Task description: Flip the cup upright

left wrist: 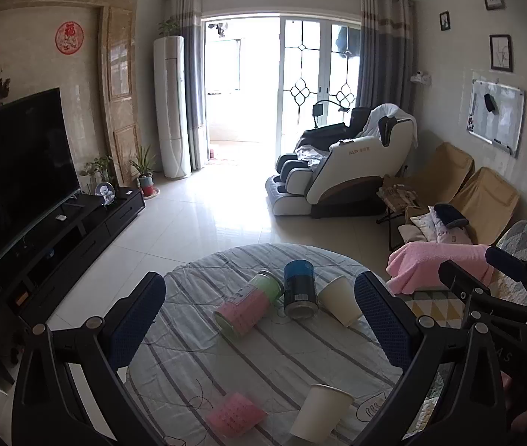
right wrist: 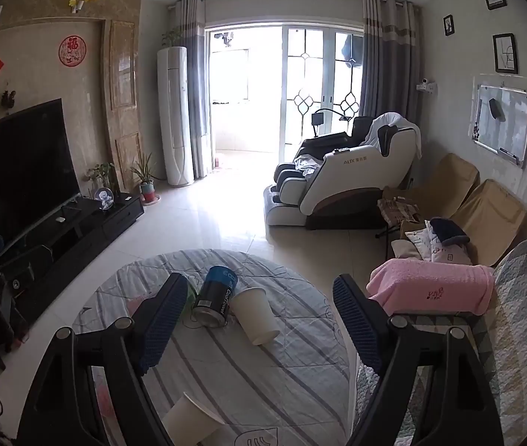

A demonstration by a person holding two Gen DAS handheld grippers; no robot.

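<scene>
A white paper cup (left wrist: pixel 339 304) lies on its side on the round striped table (left wrist: pixel 263 353), right of a dark blue can (left wrist: pixel 299 293); it shows in the right wrist view (right wrist: pixel 254 314) too. A second white paper cup (left wrist: pixel 319 418) stands upright at the table's near edge, also low in the right wrist view (right wrist: pixel 192 425). My left gripper (left wrist: pixel 259 323) is open above the table, empty. My right gripper (right wrist: pixel 256 325) is open, empty, with the lying cup between its fingers further ahead.
A pink and green can (left wrist: pixel 248 310) lies on its side left of the blue can (right wrist: pixel 215 299). A pink pad (left wrist: pixel 235 414) lies near the front edge. A sofa with a pink towel (right wrist: pixel 430 290) is at right, a TV stand (left wrist: pixel 77 230) at left.
</scene>
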